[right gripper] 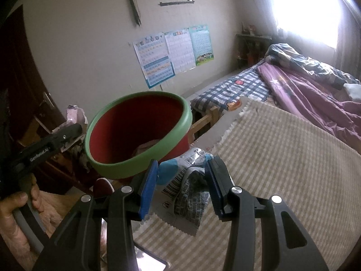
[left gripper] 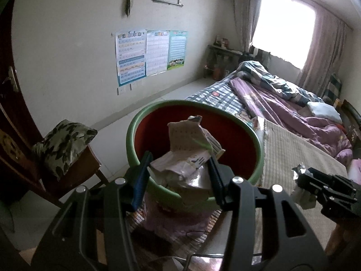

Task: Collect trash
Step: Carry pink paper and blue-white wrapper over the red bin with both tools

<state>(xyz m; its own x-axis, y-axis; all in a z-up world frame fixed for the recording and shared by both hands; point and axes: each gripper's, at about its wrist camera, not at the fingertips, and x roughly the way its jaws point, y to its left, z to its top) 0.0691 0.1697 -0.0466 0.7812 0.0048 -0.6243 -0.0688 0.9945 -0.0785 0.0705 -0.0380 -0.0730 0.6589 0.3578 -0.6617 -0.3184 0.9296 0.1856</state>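
Note:
A red bin with a green rim (left gripper: 135,124) stands at the foot of the bed, with some paper lying inside it. My left gripper (left gripper: 180,158) is shut on a crumpled pink and white paper wrapper (left gripper: 187,140) and holds it over the bin's mouth. In the right wrist view the bin (right gripper: 135,169) is just left of my right gripper (right gripper: 183,164), which is shut on a silver and blue snack wrapper (right gripper: 185,187) with a barcode. The right gripper (left gripper: 302,176) also shows at the right edge of the left wrist view. The left gripper (right gripper: 75,129) shows beside the bin's left side.
A beige striped mat (right gripper: 282,158) covers the near end of the bed. A purple quilt (left gripper: 282,103) and a checked cover lie further back. A wooden chair with a leaf-patterned cushion (left gripper: 65,142) stands left of the bin, by a dark door. A hand (right gripper: 13,205) grips the left gripper's handle.

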